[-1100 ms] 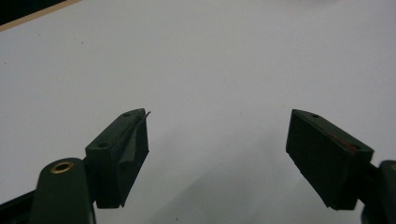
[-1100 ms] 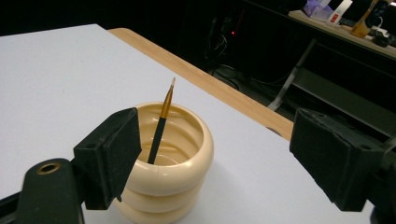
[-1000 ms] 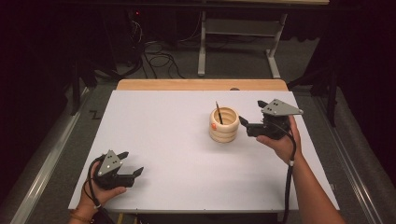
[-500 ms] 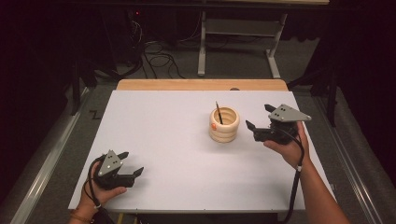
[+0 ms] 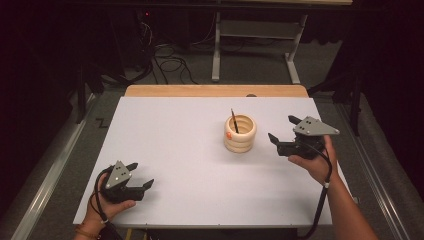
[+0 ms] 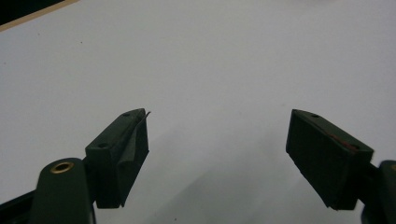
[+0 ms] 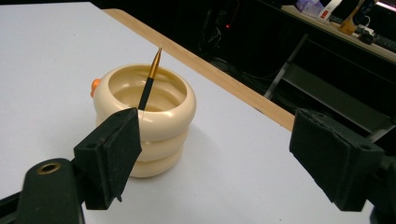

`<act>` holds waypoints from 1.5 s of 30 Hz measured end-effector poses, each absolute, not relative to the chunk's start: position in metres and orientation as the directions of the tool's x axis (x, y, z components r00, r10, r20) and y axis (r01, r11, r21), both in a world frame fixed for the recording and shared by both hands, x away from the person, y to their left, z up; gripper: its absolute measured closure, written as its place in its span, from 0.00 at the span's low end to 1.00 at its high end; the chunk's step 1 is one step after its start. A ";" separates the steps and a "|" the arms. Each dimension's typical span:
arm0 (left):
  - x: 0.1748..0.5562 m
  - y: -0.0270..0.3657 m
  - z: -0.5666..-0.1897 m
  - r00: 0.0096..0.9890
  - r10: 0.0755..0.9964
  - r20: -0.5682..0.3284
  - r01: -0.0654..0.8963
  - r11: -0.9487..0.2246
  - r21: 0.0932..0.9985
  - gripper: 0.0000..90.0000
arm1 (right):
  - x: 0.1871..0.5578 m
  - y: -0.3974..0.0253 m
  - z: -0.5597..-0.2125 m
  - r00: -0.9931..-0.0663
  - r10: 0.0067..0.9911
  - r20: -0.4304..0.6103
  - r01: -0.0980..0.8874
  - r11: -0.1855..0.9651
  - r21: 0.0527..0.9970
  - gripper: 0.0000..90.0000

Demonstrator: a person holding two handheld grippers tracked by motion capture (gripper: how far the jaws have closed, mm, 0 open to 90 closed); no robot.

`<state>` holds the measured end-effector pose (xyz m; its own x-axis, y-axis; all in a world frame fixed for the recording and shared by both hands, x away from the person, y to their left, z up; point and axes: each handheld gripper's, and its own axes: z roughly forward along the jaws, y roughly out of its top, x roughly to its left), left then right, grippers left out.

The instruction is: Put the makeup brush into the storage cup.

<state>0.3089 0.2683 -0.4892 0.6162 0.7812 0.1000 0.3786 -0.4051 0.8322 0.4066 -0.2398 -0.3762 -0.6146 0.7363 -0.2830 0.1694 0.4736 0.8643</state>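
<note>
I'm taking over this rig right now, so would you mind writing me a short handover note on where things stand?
Left tool: open, holding nothing, resting low at the near left corner of the white table.
Right tool: open, holding nothing, just right of the cream ribbed holder, jaws pointed at it but not touching.
Things: the holder stands upright right of the table's centre; a thin brush leans inside it, tip up.
Done: brush sits in the holder, with neither tool on it.
Left: probably nothing but parking the right tool; if the brush must come out, the right tool is nearer.
</note>
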 end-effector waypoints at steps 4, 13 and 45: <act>0.309 0.268 -0.489 0.616 0.781 0.099 0.380 -0.405 0.832 0.24 | 0.403 -0.242 -0.378 -0.616 0.728 -0.300 0.168 0.493 0.853 0.19; 0.309 0.268 -0.489 0.615 0.782 0.098 0.380 -0.404 0.832 0.25 | 0.397 -0.248 -0.383 -0.613 0.727 -0.308 0.167 0.501 0.849 0.19; 0.310 0.267 -0.490 0.618 0.780 0.098 0.385 -0.409 0.827 0.24 | 0.377 -0.280 -0.404 -0.593 0.738 -0.323 0.200 0.523 0.828 0.19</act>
